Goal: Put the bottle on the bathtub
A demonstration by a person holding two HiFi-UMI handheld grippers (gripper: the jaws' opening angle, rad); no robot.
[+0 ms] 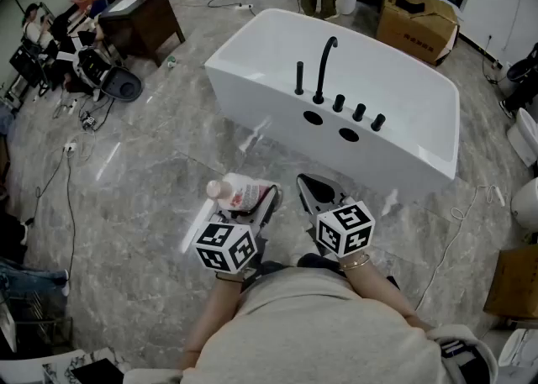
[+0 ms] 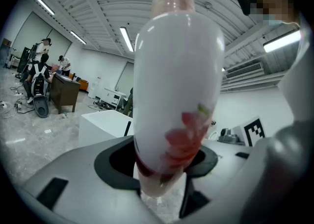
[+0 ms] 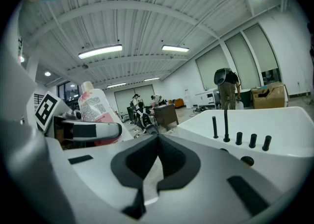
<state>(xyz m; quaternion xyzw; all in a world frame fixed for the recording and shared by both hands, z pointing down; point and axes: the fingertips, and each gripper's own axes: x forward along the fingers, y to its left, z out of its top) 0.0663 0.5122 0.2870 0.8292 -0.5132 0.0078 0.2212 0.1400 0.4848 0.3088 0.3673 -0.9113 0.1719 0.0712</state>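
- The white bathtub [image 1: 252, 97] stands on the marble floor, far from the person and slightly right. A stretch of bare floor separates it from both grippers.
- Its near ledge carries a black curved faucet [image 1: 324, 67] and a row of black knobs [image 1: 358, 111].
- The left gripper [image 1: 250, 203] is clamped on the bottle, with its jaws held fairly wide by the body.
- The right gripper [image 1: 315, 193], just beside it, has its jaws together and holds nothing. It sits slightly closer to the faucet ledge.
- The white bottle [image 2: 176, 86] with a pink label is low in the left jaws. Its long axis crosses them, cap end up, and most of the body is above the grip.
- Judged from this, the ledge lies ahead and right of the bottle, so the left hand must carry it forward.
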